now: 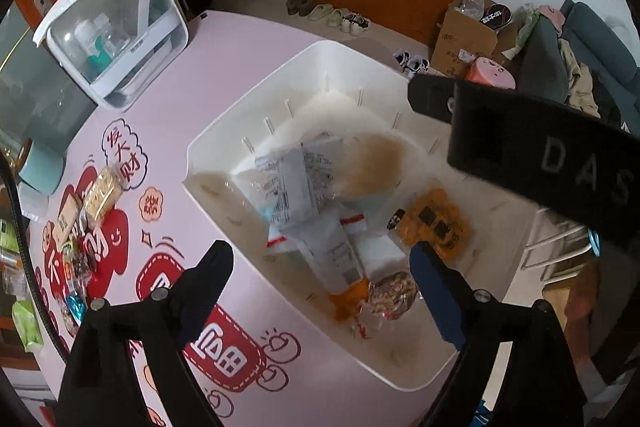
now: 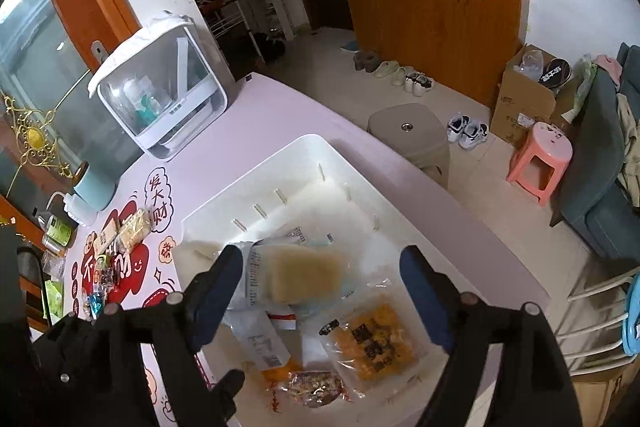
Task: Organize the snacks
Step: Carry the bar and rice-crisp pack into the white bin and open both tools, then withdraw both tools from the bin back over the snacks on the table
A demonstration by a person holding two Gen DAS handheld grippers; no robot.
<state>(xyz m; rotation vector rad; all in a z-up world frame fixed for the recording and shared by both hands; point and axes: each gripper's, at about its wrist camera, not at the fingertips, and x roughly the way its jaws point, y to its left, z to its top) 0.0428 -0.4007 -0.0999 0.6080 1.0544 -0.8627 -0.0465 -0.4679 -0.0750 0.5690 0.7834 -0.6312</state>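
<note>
White bin near the worktop's right edge holds the snack packets; a blurred tan cracker pack lies loose on top. Only the left view shows the right tongs' body crossing above. Left tongs and right tongs both point steeply down, spread apart, gripping nothing. More loose snacks sit by the left edge.

White rectangular plastic bin sits on pink printed tabletop. In bin: clear packet of pale wafers atop other packets; orange snack packet right of it. Loose snack pile lies left of bin.
</note>
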